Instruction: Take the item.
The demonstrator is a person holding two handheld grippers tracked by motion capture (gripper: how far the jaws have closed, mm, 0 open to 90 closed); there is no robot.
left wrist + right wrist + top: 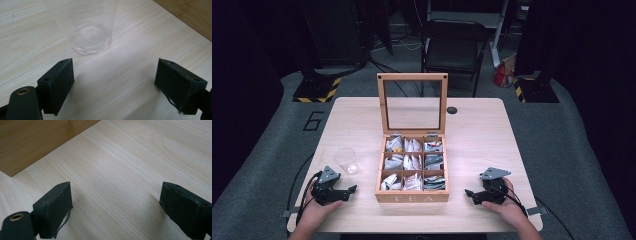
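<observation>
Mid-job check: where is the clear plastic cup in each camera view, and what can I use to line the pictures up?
High view: the clear plastic cup stands on the table left of the tea box, just ahead of the left gripper.
Left gripper view: top centre, its base beyond the open fingers.
Right gripper view: not in it.
Shared landmark: the tea box's wooden side, top right in the left gripper view, top left in the right gripper view.

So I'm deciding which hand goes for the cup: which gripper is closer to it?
The left gripper: the clear cup stands just beyond its open jaws, left of the tea box. The right gripper rests across the box.
</observation>
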